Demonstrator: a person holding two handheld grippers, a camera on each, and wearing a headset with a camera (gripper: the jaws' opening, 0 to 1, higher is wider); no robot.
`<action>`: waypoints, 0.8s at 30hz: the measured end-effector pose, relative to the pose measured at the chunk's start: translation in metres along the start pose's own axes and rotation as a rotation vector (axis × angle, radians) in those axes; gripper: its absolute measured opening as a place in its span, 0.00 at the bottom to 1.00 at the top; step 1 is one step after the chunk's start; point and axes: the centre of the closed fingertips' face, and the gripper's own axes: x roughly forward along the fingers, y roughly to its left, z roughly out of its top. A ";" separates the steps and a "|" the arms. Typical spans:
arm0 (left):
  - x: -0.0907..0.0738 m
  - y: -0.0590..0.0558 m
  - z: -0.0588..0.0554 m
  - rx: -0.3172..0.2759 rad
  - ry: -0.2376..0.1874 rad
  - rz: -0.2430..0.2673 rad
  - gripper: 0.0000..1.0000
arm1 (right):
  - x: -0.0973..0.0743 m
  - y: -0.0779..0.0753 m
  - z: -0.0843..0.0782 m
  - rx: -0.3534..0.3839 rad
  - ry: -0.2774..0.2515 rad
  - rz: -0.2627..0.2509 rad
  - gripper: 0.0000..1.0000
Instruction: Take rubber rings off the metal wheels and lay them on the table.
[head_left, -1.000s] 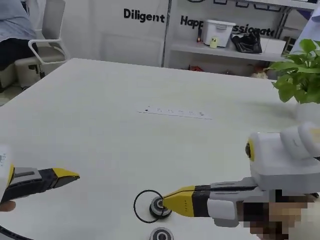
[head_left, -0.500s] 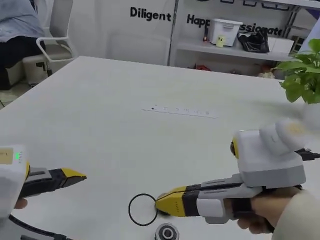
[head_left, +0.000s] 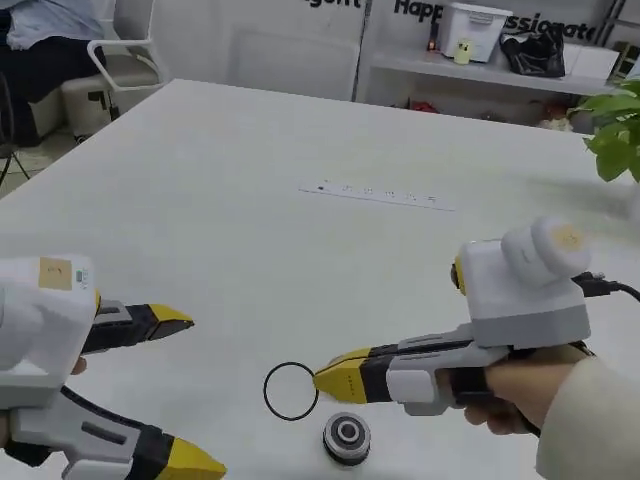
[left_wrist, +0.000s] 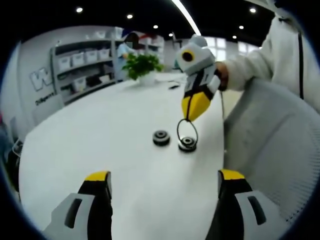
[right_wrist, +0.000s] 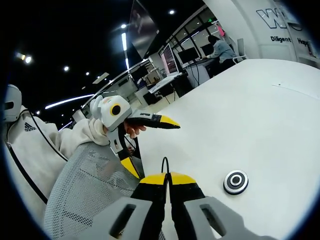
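One rubber ring (head_left: 266, 390) in right gripper (head_left: 318, 378), metal wheel (head_left: 347, 436) near table (head_left: 250, 200) edge

white table (head_left: 250, 150), wall shelf (head_left: 420, 66), potted plant (head_left: 618, 140), white chair (head_left: 110, 90)

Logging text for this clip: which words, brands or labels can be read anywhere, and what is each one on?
"Diligent": on the back wall, in the right gripper view.
"Happ": on the same wall, beside it, cut off by the view's edge.
"W": large letter on that wall, above those words; the rest is cut off.
"adidas": on the chair headrest, under its logo.
Marks on the table strip: too small to read.
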 end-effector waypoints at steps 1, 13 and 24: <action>0.000 0.000 0.000 -0.001 0.001 0.000 0.89 | 0.001 -0.001 -0.001 0.002 0.004 -0.002 0.00; 0.000 0.001 -0.001 -0.015 0.001 0.006 0.89 | 0.020 -0.009 -0.013 0.004 0.064 0.001 0.00; 0.000 0.001 -0.003 -0.018 0.006 0.010 0.88 | 0.040 -0.024 -0.026 -0.002 0.126 -0.029 0.00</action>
